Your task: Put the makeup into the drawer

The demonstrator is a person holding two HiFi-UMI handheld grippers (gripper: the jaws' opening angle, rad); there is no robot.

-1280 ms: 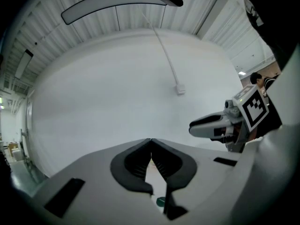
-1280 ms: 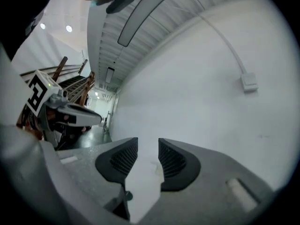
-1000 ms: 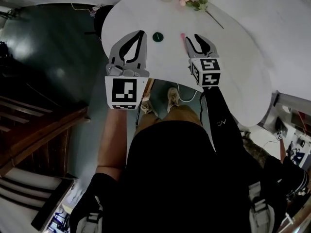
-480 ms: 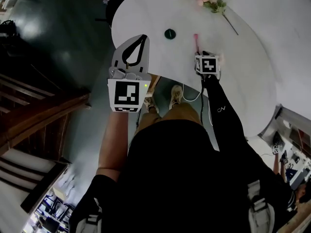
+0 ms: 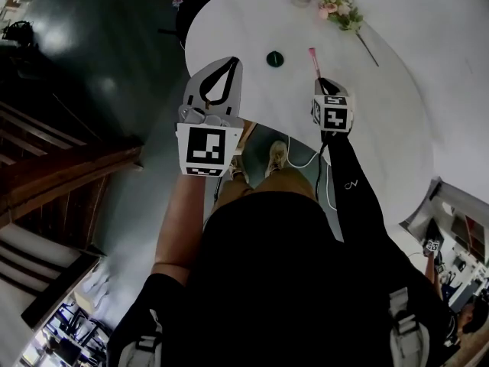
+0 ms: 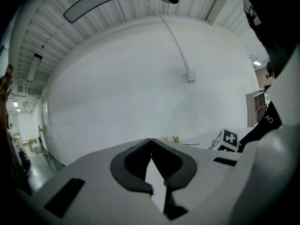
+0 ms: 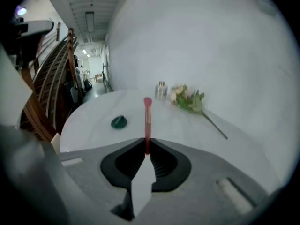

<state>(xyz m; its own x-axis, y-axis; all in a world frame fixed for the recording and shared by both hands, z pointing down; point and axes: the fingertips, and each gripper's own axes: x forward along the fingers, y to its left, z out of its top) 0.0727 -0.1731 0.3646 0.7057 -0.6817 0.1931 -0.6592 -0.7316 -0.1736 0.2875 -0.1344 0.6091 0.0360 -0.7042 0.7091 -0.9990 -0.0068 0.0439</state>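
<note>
Now the right gripper [image 7: 146, 146] is closing on the near end of the pink brush [image 7: 147, 121] lying on the white table [image 5: 382, 128]. Squeeze it snug, then lift slowly so it cannot slip. The left gripper [image 6: 151, 140] is pinched together, holding nothing.

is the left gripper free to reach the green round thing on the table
Probably yes. The left gripper, shut and empty, hangs at the edge of the table, only bare tabletop between it and the green round thing. The right gripper, its jaws closing on the pink brush, is aside.
</note>
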